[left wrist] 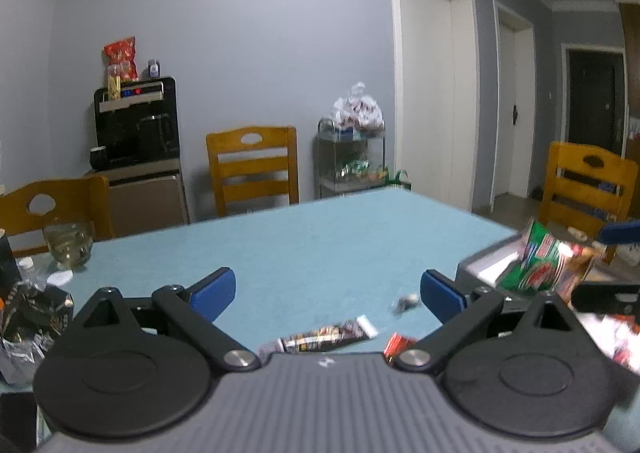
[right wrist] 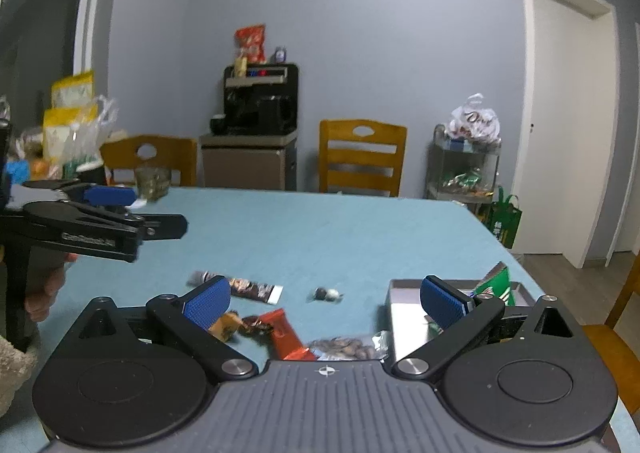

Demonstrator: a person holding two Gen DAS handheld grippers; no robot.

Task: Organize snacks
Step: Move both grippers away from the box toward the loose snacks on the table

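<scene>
- The left gripper (left wrist: 327, 295) hangs above the blue table (left wrist: 312, 237) with its blue-padded fingers (left wrist: 212, 295) spread wide apart and nothing between them.
- The right gripper (right wrist: 326, 303) is likewise above the table, fingers (right wrist: 207, 303) wide apart, gripping nothing; snacks lie on the cloth below and beyond the gap.
- In the right wrist view the left gripper shows side-on at the far left (right wrist: 160, 213), with part of a hand (right wrist: 44, 293) on its handle.
- A grey metal tray (right wrist: 404, 305) sits at the right near edge of the table, and a green snack bag (right wrist: 496, 287) stands tilted inside it (other packets beside it show in the left wrist view, too blurred to name).
- Loose on the table, left of the tray: a long dark wrapped bar (right wrist: 240, 287), a small twisted candy (right wrist: 326, 294) well apart from it, a red-orange wrapped bar (right wrist: 286, 337), a clear packet of nuts (right wrist: 348, 347) touching the tray's near corner, and a brown and orange wrapper (right wrist: 228, 327) just beside the right gripper's left finger.
- At the table's far left stands a glass jar (left wrist: 69, 243), with crumpled dark packaging (left wrist: 28, 313) nearer.
- Wooden chairs (left wrist: 253, 169) stand round the far side.
</scene>
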